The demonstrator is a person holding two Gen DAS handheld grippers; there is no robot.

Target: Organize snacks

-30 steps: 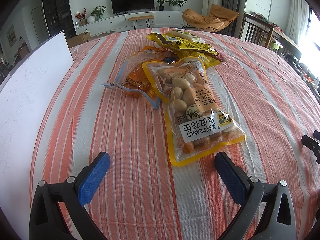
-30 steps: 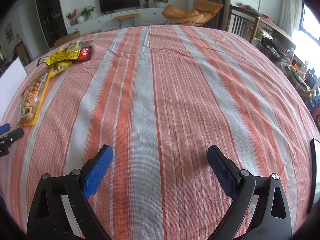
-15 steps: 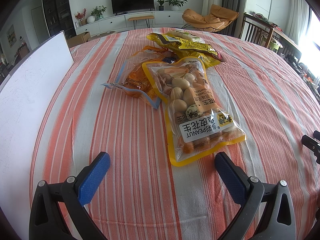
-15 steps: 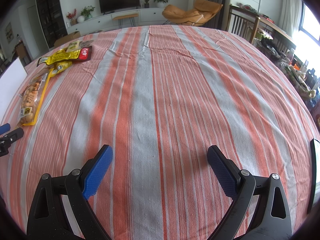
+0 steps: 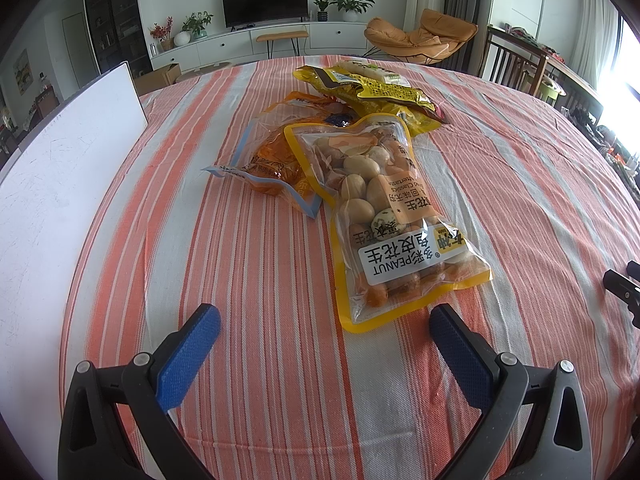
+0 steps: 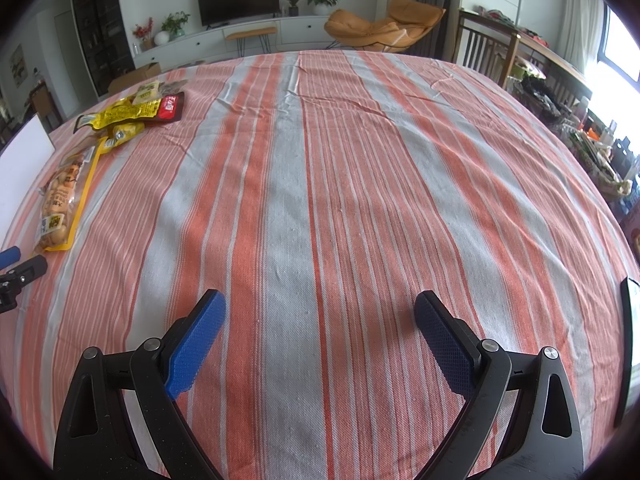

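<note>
Snacks heaped on my striped tablecloth [image 5: 248, 264], nothing moved in the last second, so sorting has not started | peanut bag [image 5: 394, 216] lies nearest, just ahead of my left gripper [image 5: 325, 322], jaws wide apart, empty | right gripper [image 6: 320, 312] also spread, over bare cloth, well apart from yellow packet [image 5: 380, 90]

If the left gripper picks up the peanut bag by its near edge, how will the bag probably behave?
The peanut bag is a thin plastic pouch, so it will probably sag and fold rather than stay flat. The loose nuts inside would likely slide toward the lower end. Its glossy film may slip between the blue pads of the left gripper, which is open; the flat yellow seam looks like the safest place to pinch.
</note>
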